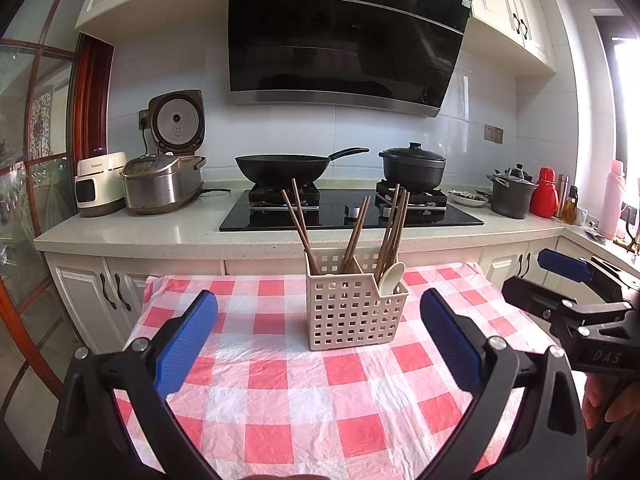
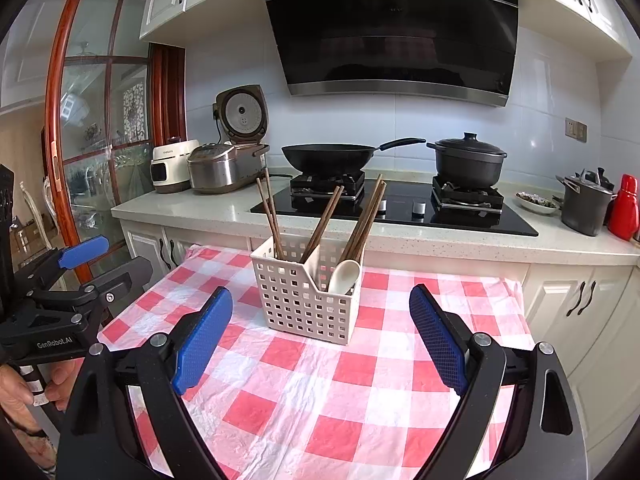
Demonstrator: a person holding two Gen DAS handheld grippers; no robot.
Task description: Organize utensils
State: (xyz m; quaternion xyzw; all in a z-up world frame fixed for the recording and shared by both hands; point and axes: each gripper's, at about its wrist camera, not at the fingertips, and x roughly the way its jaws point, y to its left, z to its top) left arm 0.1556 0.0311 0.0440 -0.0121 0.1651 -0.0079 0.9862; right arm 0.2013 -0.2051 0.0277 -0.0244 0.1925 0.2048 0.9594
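cream caddy [image 1: 354, 312] on the tabletop [image 1: 280, 392] holds chopsticks [image 1: 352, 236] and spoon [image 1: 392, 278]; left tongs [image 1: 319, 334] and right tongs [image 2: 321, 334] gape wide, empty, near it.

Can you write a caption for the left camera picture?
Open left gripper faces a utensil basket holding chopsticks and a spoon.

Left wrist view looked forward over table [image 1: 280, 392] toward stove wall, utensil basket [image 1: 354, 312] near, just right of centre. Right gripper [image 1: 560, 276] entered at 3 o'clock. Right wrist view faced same way from further right, basket [image 2: 308, 300] near, just left of centre; left gripper [image 2: 84, 252] showed at 9 o'clock. Both views shared checked table, basket, wok [image 1: 282, 168], black pot [image 2: 468, 160], range hood [image 2: 396, 28].
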